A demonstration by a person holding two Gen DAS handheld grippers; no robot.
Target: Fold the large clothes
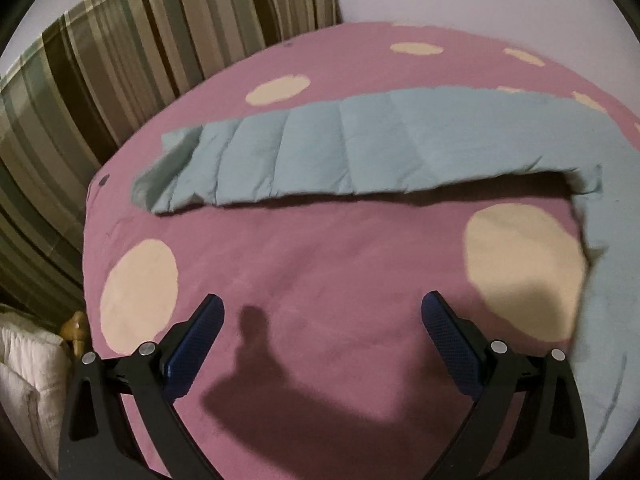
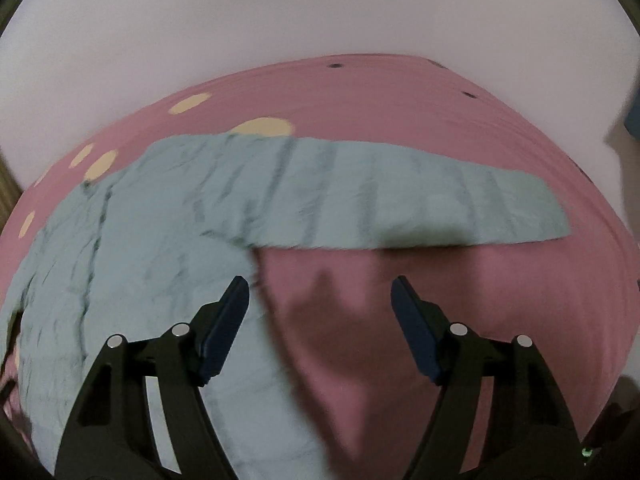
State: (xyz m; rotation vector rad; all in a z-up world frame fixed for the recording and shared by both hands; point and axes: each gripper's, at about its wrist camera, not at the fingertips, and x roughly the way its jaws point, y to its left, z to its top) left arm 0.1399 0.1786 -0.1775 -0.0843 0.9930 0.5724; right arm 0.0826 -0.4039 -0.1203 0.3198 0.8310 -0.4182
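While both claws hang over the pink bedsheet with cream dots [image 1: 320, 280], I see the pale blue quilted garment [image 2: 168, 248] spread across it. Its sleeves run crosswise ahead of me, one long axis, pointing outward on each side. My right gripper [image 2: 320, 300], spread and holding nothing, sits over the body's edge, nearer. My left gripper [image 1: 322, 316], equally released, faces its sleeve [image 1: 340, 152] farther off. Blur probably hides the hem.

No writing, label, brand or number can be read in either view. The pink bedsheet [image 1: 320, 280] carries only plain cream dots.
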